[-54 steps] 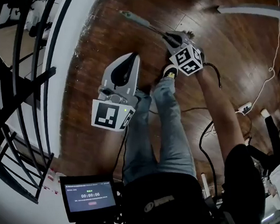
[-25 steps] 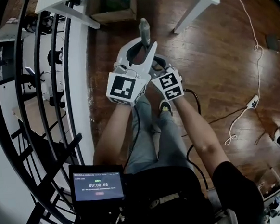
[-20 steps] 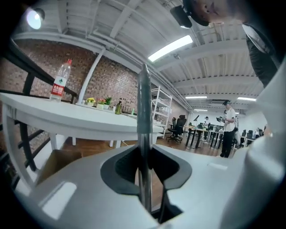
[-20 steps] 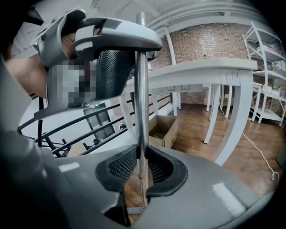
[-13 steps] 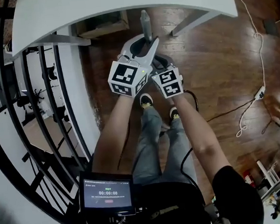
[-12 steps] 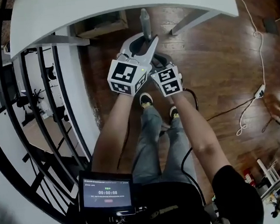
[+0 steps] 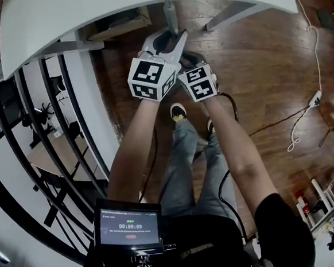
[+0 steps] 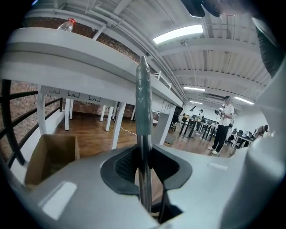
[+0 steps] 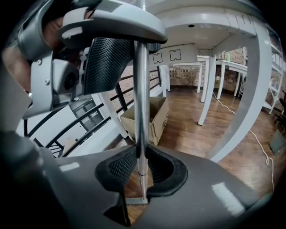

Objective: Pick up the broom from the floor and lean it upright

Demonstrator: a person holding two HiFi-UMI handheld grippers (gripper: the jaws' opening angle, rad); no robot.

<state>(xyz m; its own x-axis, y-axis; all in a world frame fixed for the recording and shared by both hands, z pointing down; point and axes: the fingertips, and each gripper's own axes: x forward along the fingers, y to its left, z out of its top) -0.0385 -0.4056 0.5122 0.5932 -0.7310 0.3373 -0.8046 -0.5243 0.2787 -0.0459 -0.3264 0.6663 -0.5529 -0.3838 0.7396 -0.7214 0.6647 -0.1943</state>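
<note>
The broom stands nearly upright, and its grey handle end [image 7: 169, 12] pokes up near the white table's edge. My left gripper [image 7: 168, 43] is shut on the handle high up. In the left gripper view the metal pole [image 8: 143, 147] sits pinched between the black pads [image 8: 123, 167], with the grey grip sleeve [image 8: 143, 98] above them. My right gripper [image 7: 191, 62] is shut on the same pole [image 9: 141, 112] just below. The right gripper view shows the left gripper [image 9: 107, 49] clamped higher on the pole. The grippers and my arms hide the broom's lower end in the head view.
A white table [image 7: 88, 15] stands close ahead, with a cardboard box [image 7: 118, 25] [image 9: 149, 116] under it and white legs [image 9: 208, 89] around. A black railing [image 7: 52, 139] runs at the left. A cable [image 7: 304, 119] trails over the wooden floor at the right. People [image 8: 222, 125] stand far off.
Earlier the right gripper alone reached the broom lying on the floor. Now both grippers are shut on the upright handle and have shifted with it toward the table edge.
</note>
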